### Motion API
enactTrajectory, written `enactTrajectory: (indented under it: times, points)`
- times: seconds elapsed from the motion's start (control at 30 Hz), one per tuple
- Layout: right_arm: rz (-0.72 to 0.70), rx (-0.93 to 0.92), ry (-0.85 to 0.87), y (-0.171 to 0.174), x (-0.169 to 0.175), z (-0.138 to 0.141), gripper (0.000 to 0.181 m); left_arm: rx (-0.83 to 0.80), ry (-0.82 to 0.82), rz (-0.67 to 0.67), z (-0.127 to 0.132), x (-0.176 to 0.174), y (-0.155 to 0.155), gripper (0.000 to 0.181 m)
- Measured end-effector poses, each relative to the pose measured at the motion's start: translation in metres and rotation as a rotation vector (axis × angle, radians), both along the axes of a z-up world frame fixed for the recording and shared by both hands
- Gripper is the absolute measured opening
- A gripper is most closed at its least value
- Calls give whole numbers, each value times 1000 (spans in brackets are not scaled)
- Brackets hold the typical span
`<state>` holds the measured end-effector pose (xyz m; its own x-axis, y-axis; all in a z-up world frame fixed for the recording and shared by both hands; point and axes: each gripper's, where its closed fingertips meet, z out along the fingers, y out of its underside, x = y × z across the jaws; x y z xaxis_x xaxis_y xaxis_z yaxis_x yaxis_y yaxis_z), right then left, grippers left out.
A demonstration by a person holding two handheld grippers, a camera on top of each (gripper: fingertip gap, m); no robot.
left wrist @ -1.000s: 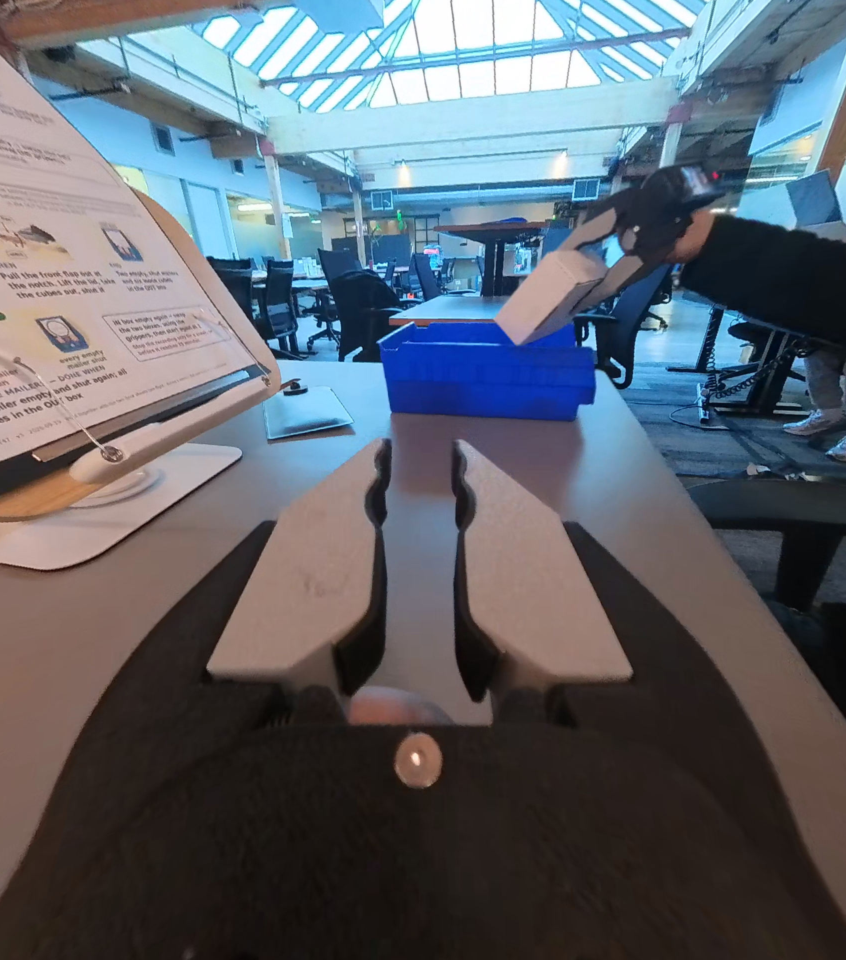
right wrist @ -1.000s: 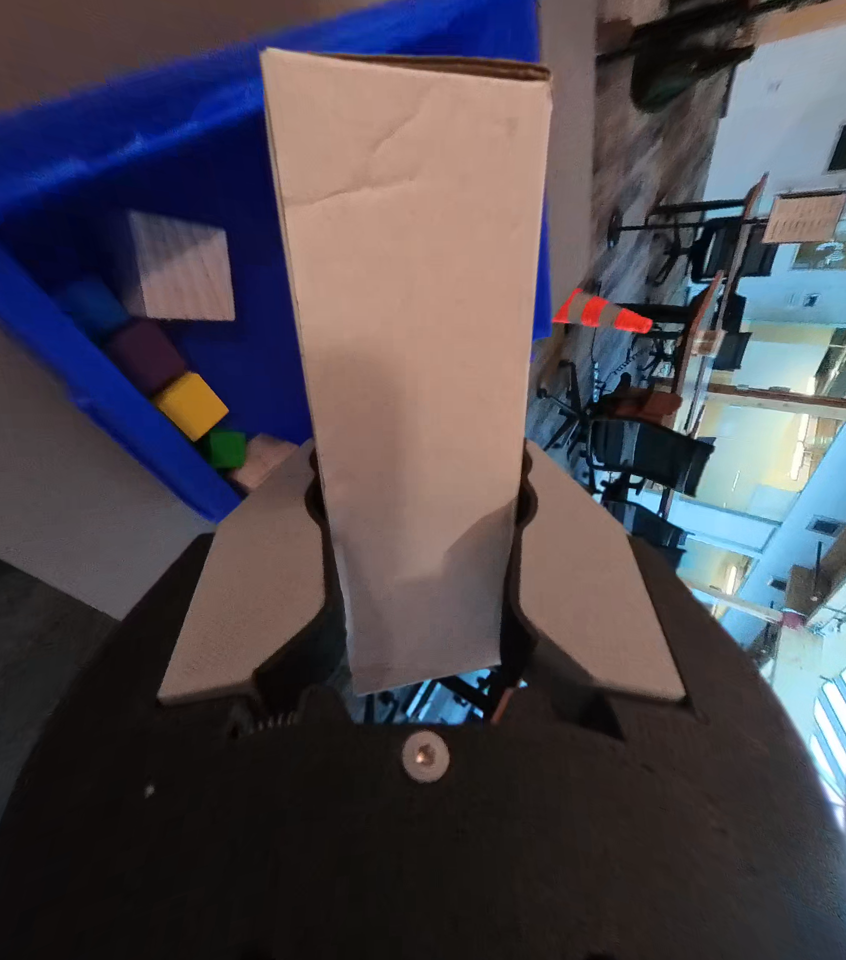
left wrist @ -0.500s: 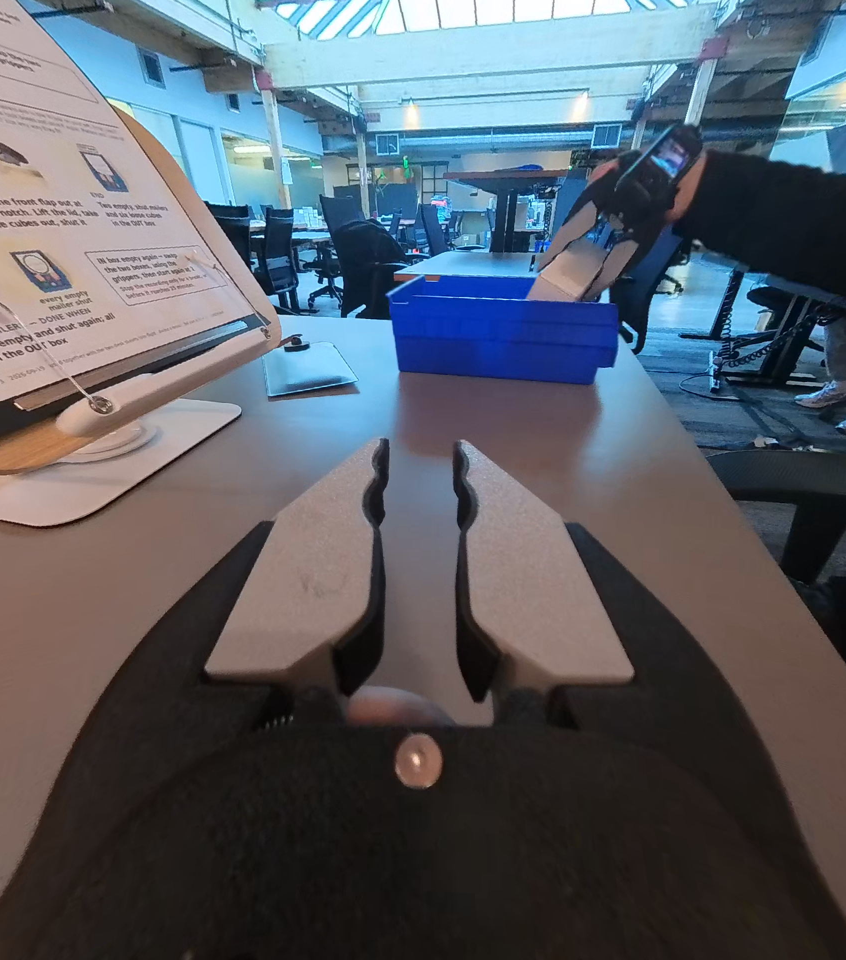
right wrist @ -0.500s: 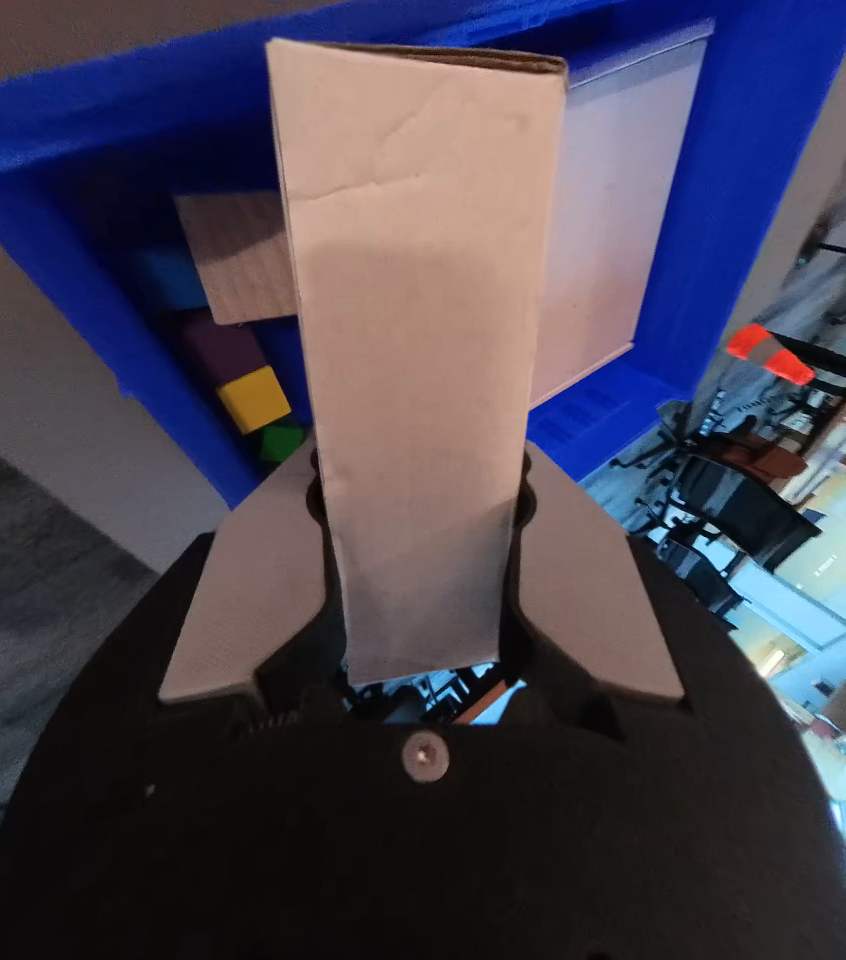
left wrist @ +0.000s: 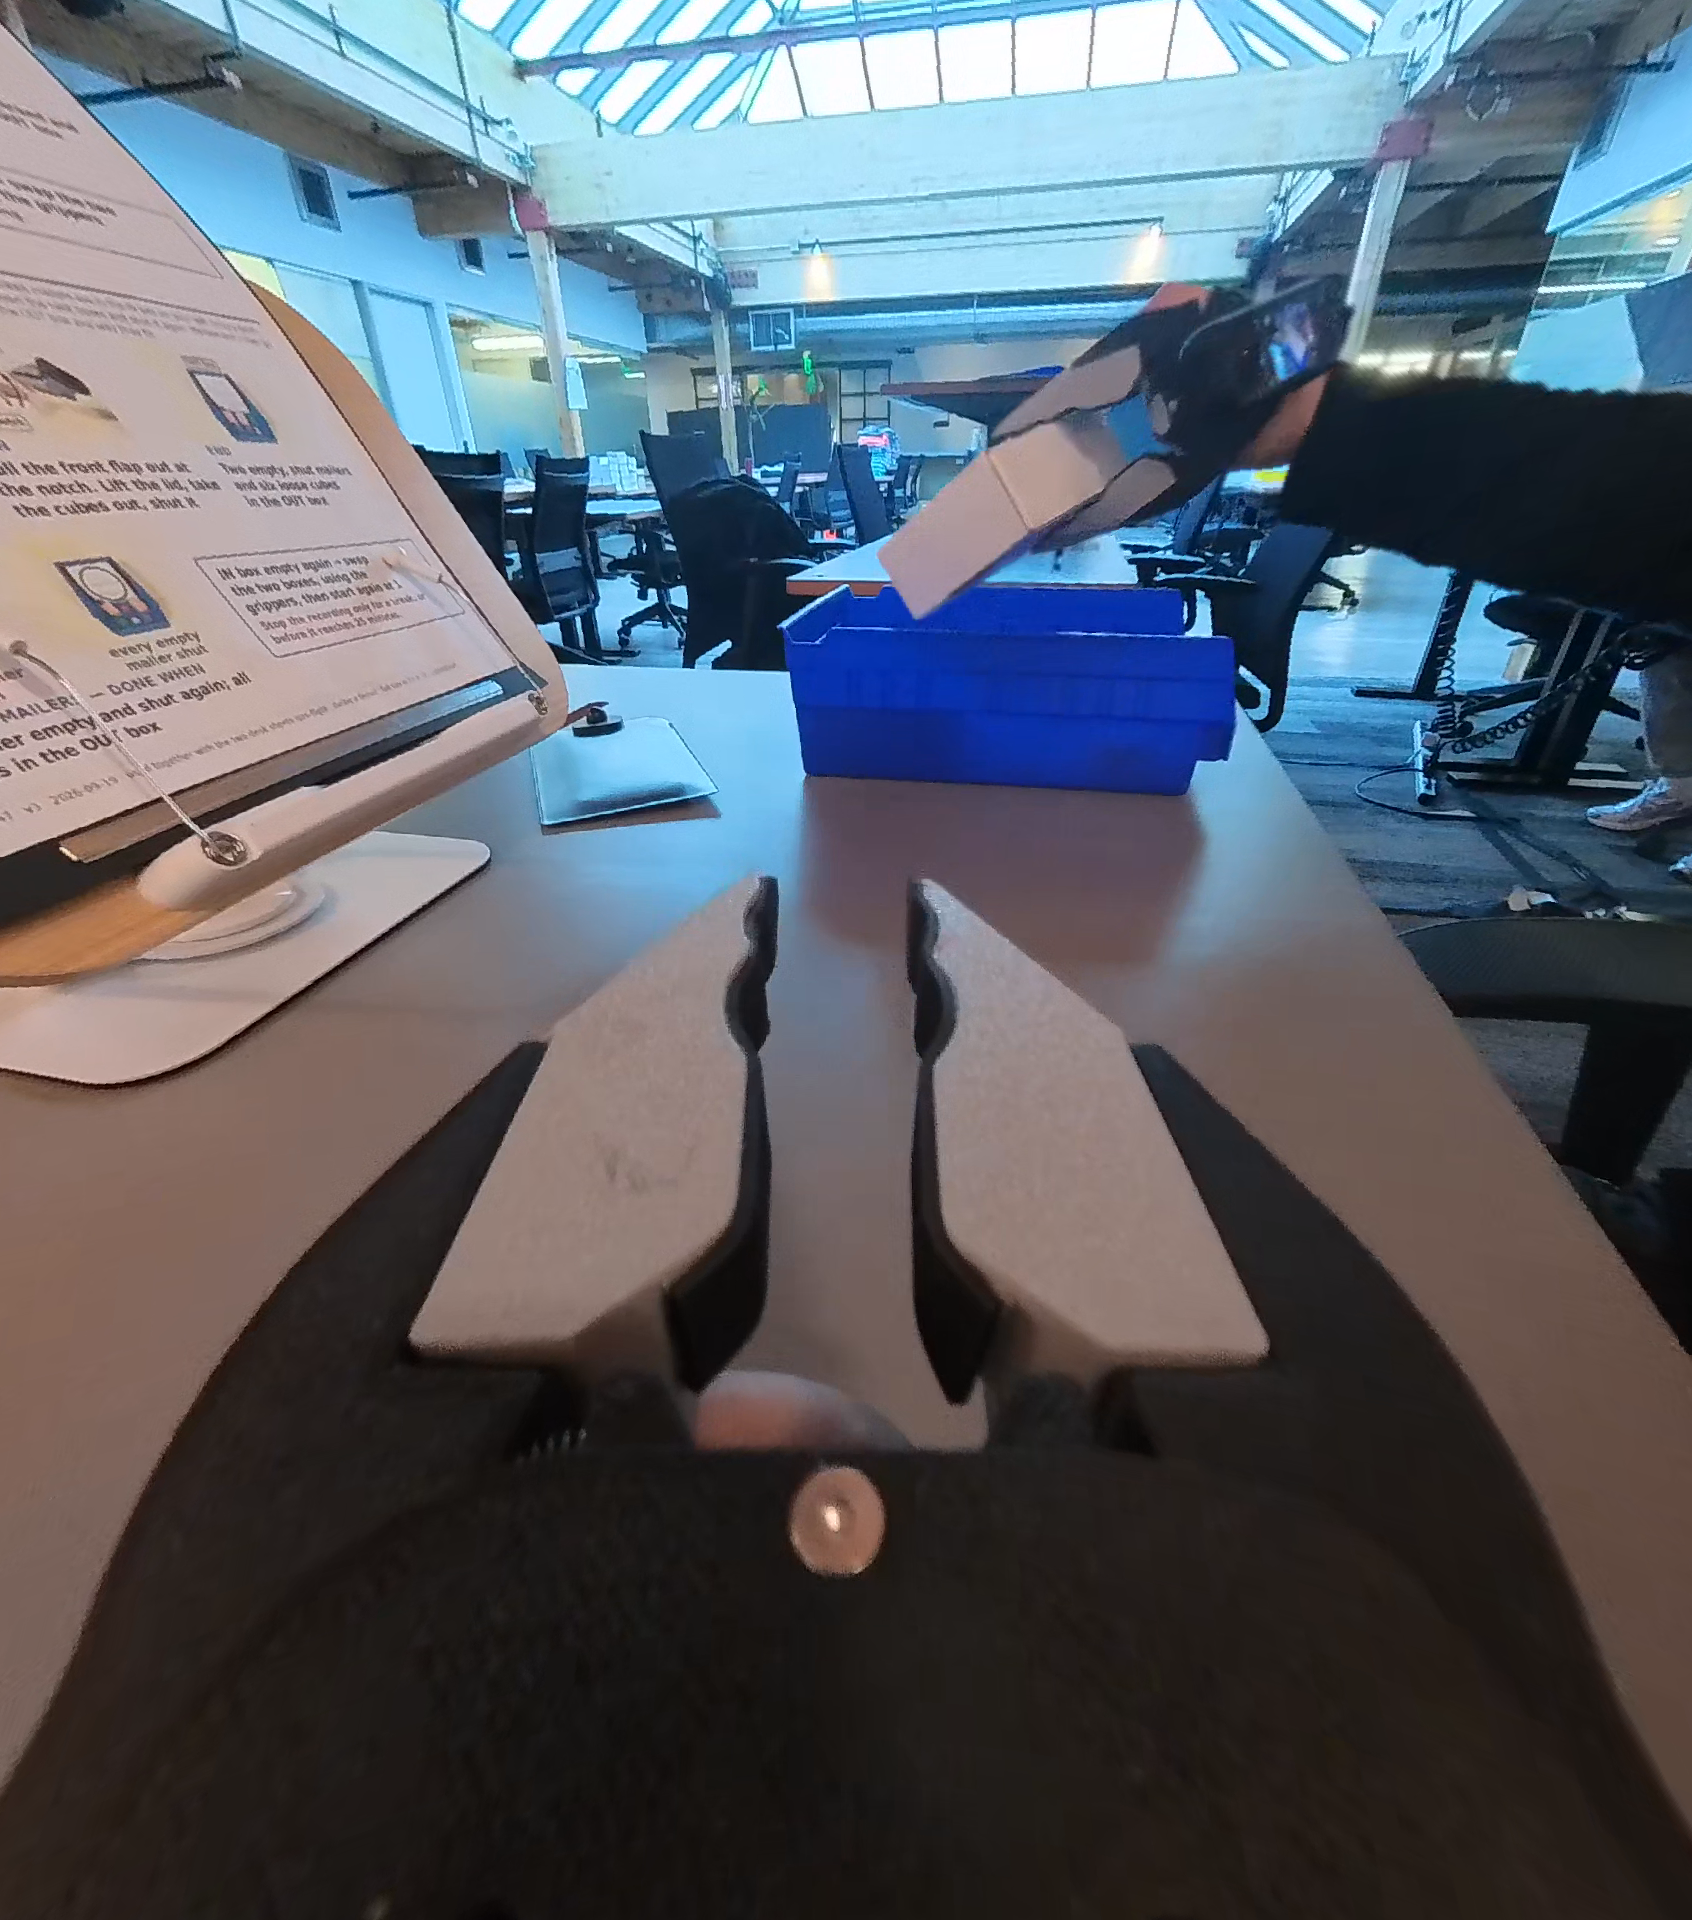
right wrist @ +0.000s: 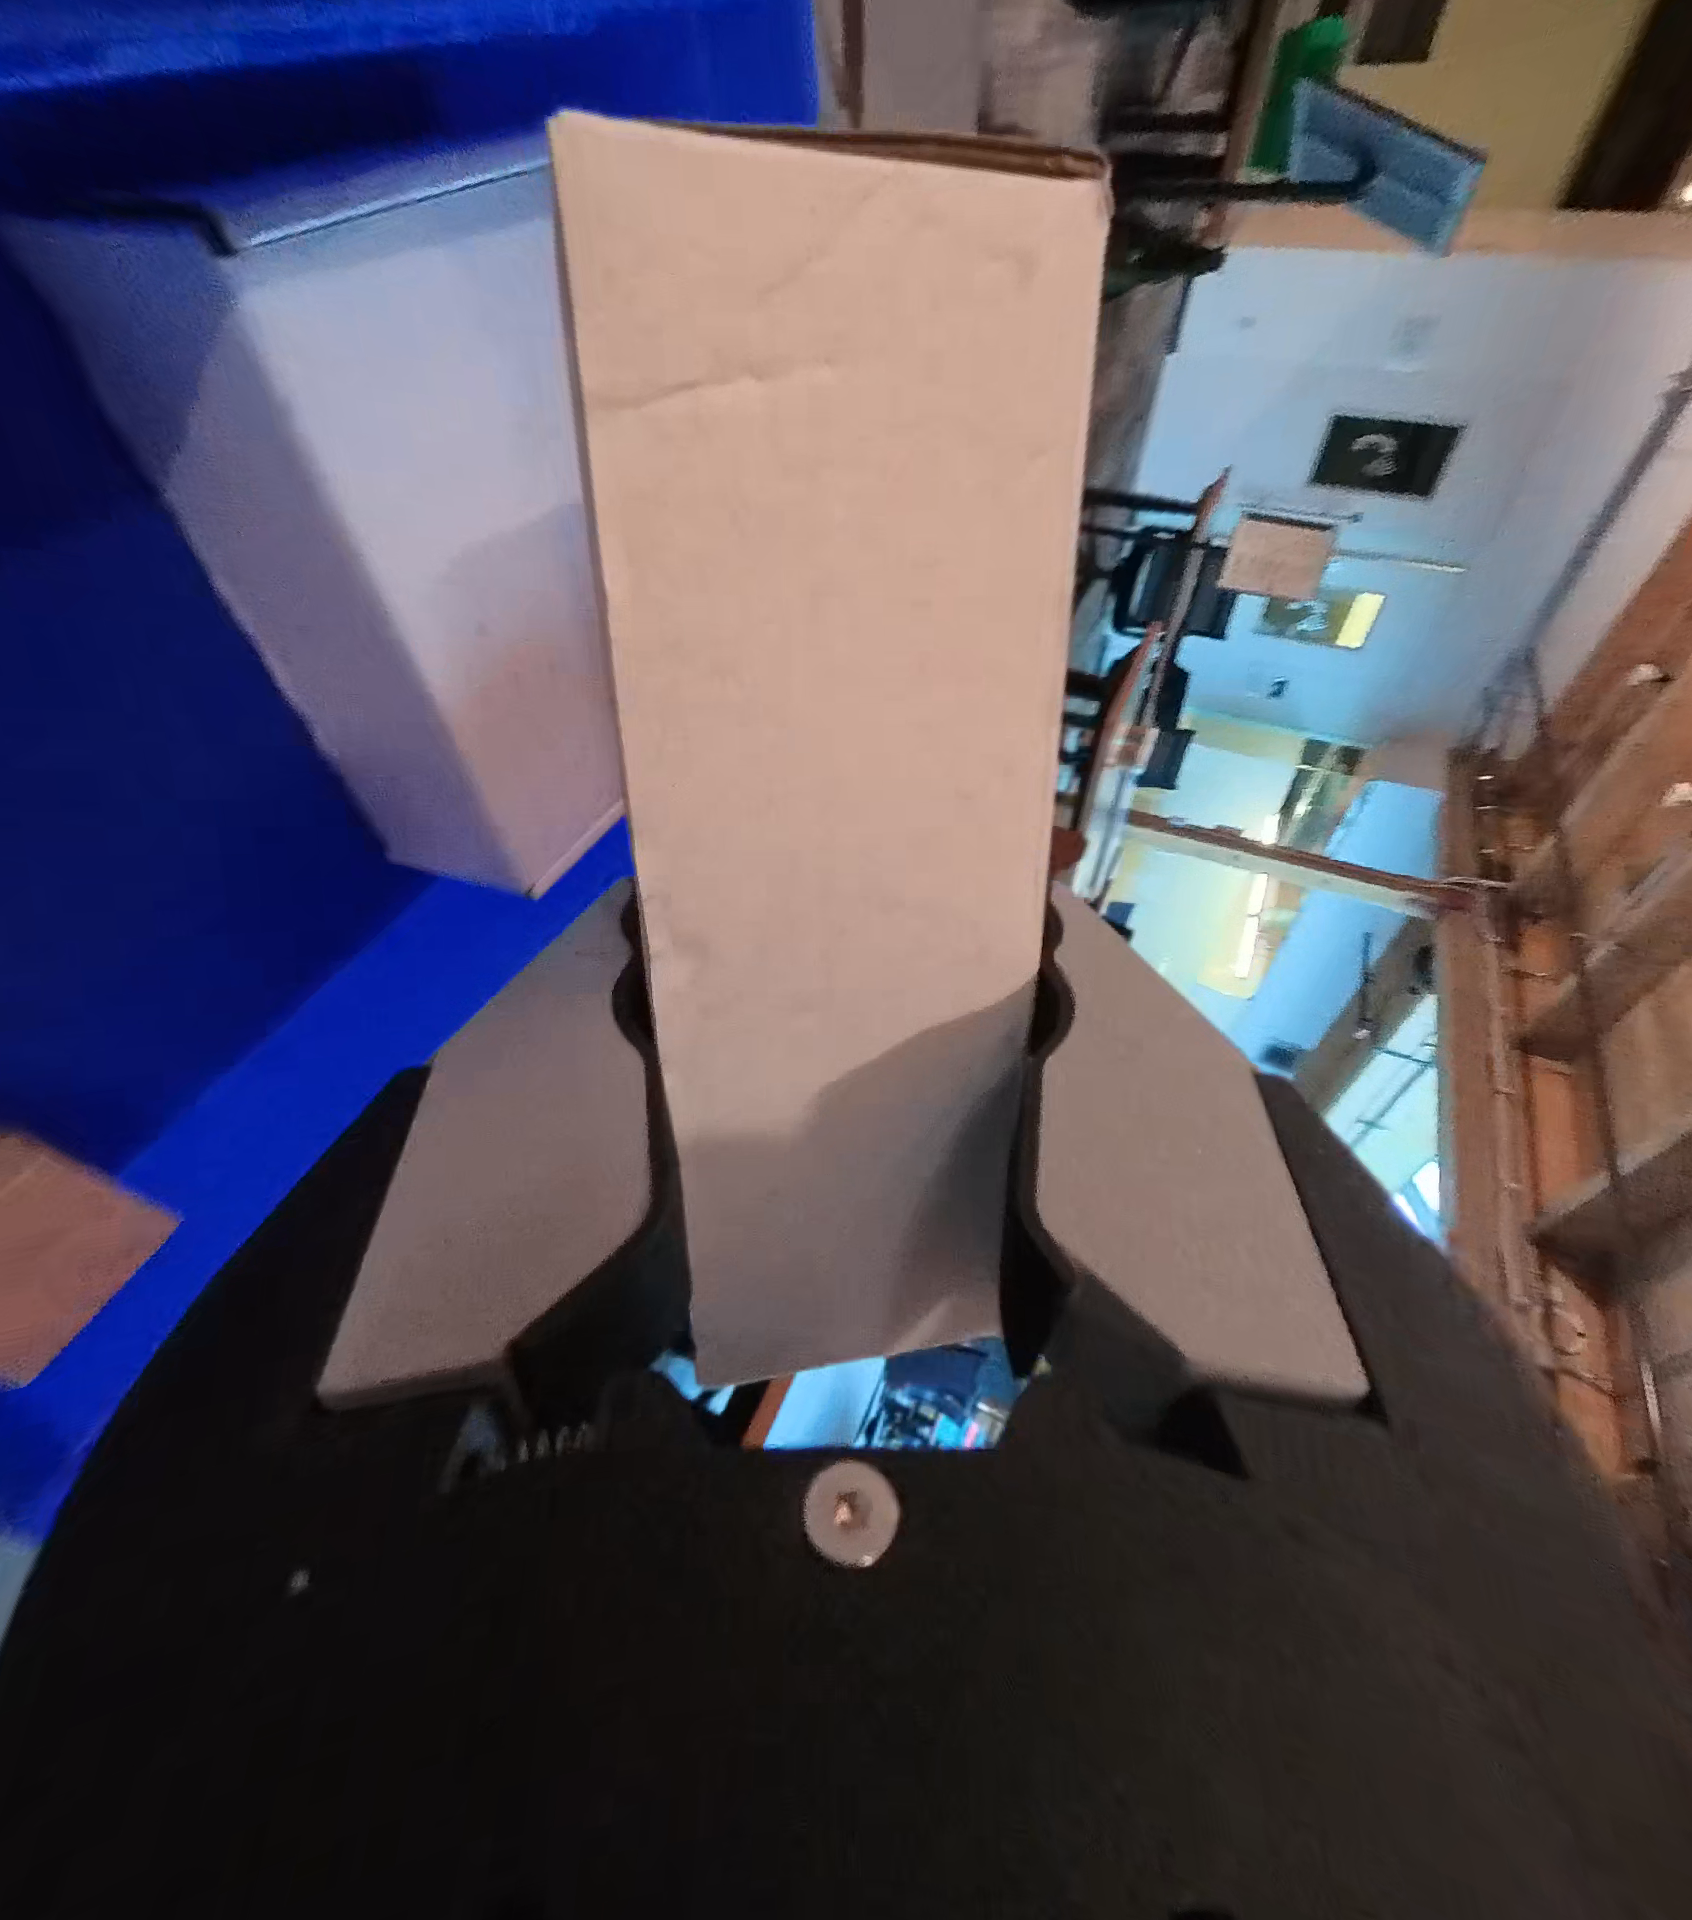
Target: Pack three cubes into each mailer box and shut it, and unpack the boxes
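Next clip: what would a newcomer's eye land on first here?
First, the white mailer box clamped in the right gripper, held tilted over the blue bin at the table's far end. A second white box lies inside that bin. Nearer, the left gripper hovers empty, fingers slightly apart, over the grey table beside an instruction sheet stand.

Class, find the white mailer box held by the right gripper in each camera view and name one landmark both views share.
Left wrist view: held mailer box upper right of centre, tilted over the blue bin, clamped by the right gripper.
Right wrist view: it fills the centre, upright between that gripper's fingers.
Shared landmark: the blue bin, at the left in the right wrist view.
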<state>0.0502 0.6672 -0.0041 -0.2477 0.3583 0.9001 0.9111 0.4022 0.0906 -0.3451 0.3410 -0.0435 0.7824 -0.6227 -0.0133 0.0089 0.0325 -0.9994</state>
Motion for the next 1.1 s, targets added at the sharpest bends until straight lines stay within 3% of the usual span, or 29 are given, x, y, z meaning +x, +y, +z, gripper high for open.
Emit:
enactTrajectory:
  times: [0.13, 0.3, 0.33, 0.57, 0.73, 0.83, 0.97, 1.1]
  points:
    - [69, 105, 87, 21, -28, -10, 71, -15, 6, 9, -4, -2, 2, 23]
    - [80, 83, -53, 46, -35, -73, 74, -43, 12, 18, -12, -5, 5, 23]
    - [89, 109, -45, 52, -36, -76, 74, -47, 15, 17, -13, -5, 5, 23]
    - [19, -8, 36, 58, -15, -71, 89, -62, 45, -5, -17, 1, 5, 24]
    - [-40, -114, -1, 49, 14, -75, 90, -60, 42, -7, -17, 2, 5, 23]
    - [-71, -157, 30, 44, 24, -70, 78, -62, 41, -6, -17, 2, 5, 24]
    - [-94, -219, 44, 36, 31, -69, 76, -66, 40, -7, -18, 3, 5, 24]
    - [-110, -275, 24, 27, 36, -69, 58, -68, 38, -3, -19, 1, 5, 24]
